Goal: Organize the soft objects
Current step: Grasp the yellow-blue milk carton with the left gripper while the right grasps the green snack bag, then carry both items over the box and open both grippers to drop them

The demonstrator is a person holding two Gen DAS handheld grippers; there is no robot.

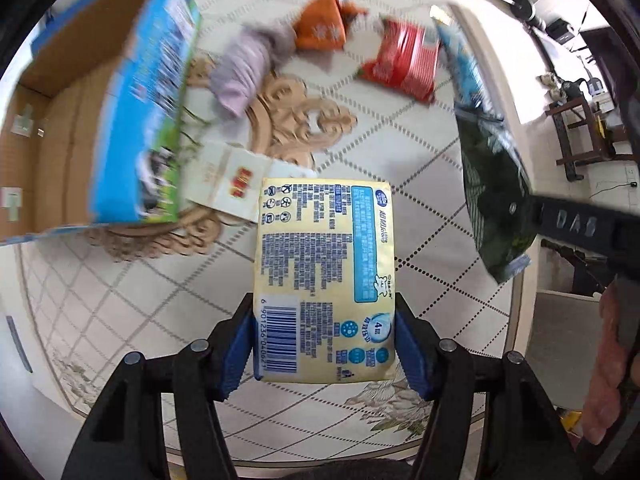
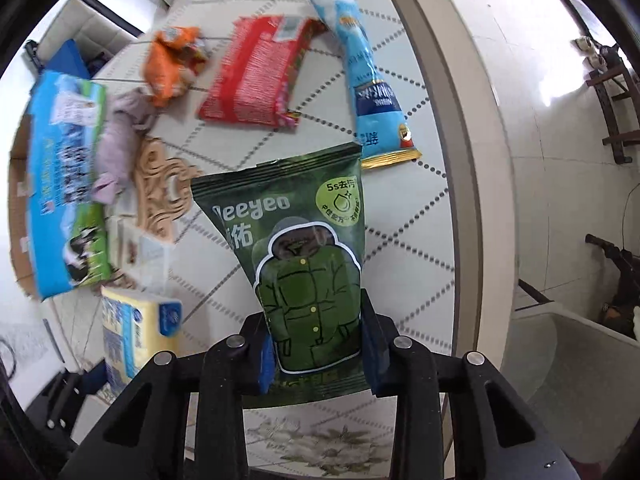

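1. Left wrist view: the left gripper (image 1: 325,344) is clamped on a yellow tissue pack (image 1: 325,276), its blue pads pressing the pack's two long sides near the barcode end. The pack is lifted above the patterned floor (image 1: 400,184).
2. Relative to the yellow tissue pack, an open cardboard box (image 1: 60,120) with a blue and green printed side stands to the upper left, and a pale flat packet (image 1: 232,184) lies on the floor between box and pack, its corner hidden behind the pack's far end.
3. Beyond the pack, a lilac cloth bundle (image 1: 244,72), an orange pouch (image 1: 324,26) and a red packet (image 1: 404,60) lie on the floor in a row, all blurred.
4. To the pack's right, a dark green pouch (image 1: 494,196) hangs from the right gripper, whose black arm enters from the right edge; its fingertips are hidden here.
5. Right wrist view: the right gripper (image 2: 318,344) is closed on the dark green pouch (image 2: 296,248), gripping its lower part, clear of the floor.
6. Past the green pouch lies a long blue packet (image 2: 364,80), with the red packet (image 2: 256,76) to its left. The yellow tissue pack (image 2: 138,336) sits to the pouch's lower left.
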